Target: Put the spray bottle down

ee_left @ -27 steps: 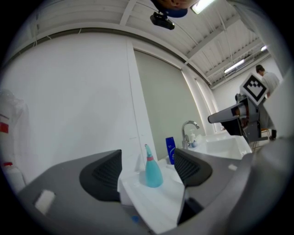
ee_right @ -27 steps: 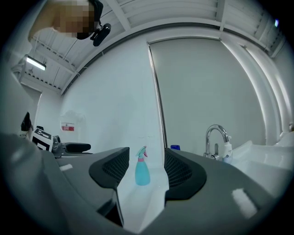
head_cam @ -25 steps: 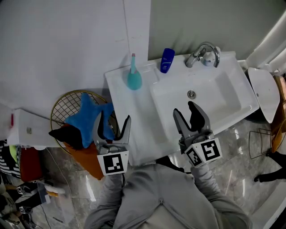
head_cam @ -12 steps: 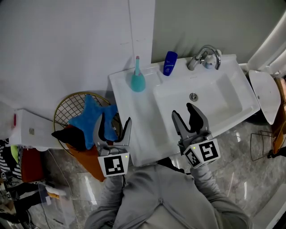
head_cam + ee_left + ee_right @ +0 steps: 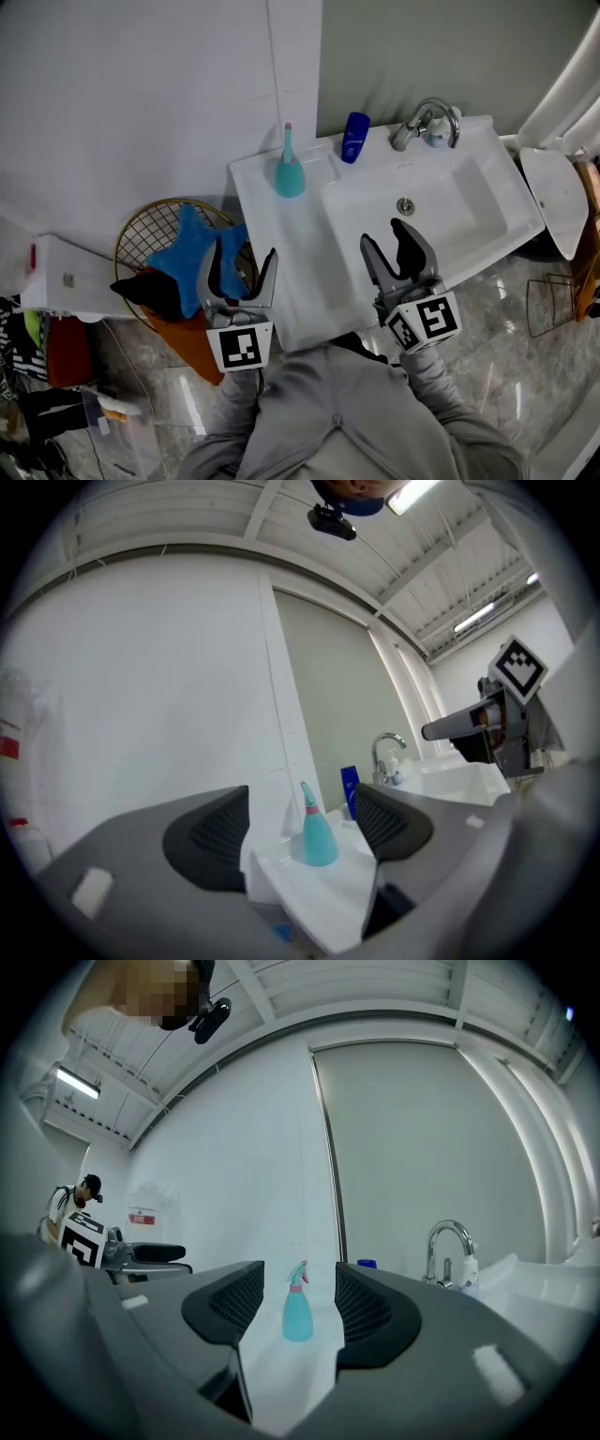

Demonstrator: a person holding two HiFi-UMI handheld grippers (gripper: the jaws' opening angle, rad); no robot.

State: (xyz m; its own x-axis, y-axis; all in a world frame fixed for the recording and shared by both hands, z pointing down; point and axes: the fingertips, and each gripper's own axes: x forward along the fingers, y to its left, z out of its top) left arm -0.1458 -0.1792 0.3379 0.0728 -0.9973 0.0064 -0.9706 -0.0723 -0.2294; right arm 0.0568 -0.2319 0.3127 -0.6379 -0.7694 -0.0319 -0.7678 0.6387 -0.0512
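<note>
The spray bottle (image 5: 288, 169) stands upright on the white bench (image 5: 281, 281), at the back ledge just left of the basin (image 5: 450, 211), with nothing touching it. By the look of it, the task is as good as done. The left gripper (image 5: 238, 262) hangs off the bench's front left corner and the right gripper (image 5: 386, 239) hovers over the basin's near rim. Both have their fingers spread apart and empty, and each looks toward the bottle from well back. The risk now is a careless sweep. The bottle is tall with a narrow top, so a knock from the left gripper could tip it into the basin or off the bench's left edge toward the wire basket (image 5: 141, 220).
</note>
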